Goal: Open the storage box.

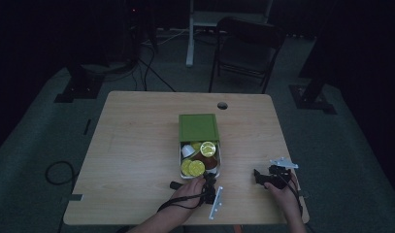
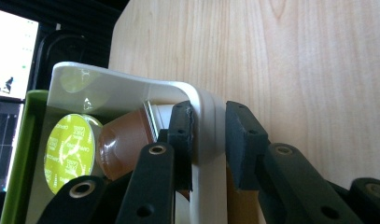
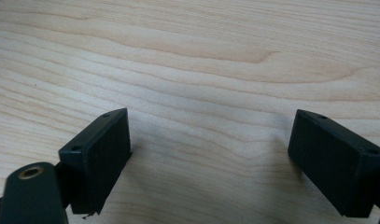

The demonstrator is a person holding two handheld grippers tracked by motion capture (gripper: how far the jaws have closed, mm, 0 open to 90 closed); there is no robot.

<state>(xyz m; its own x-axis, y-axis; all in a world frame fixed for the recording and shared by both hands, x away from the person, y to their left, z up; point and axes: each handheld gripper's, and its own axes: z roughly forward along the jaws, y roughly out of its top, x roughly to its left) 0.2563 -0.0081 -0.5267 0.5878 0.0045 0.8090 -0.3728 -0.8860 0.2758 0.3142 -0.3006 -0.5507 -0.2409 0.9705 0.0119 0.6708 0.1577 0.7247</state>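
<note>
Nearest me, the left gripper pinches the near wall of the white tray, one jaw inside by a brown capsule. That tray sits mid-table, half out of its green sleeve. Right gripper rests spread over bare table.

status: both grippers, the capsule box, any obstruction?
Left gripper shut on white tray wall. Right gripper open over table. Green sleeve half off.
</note>
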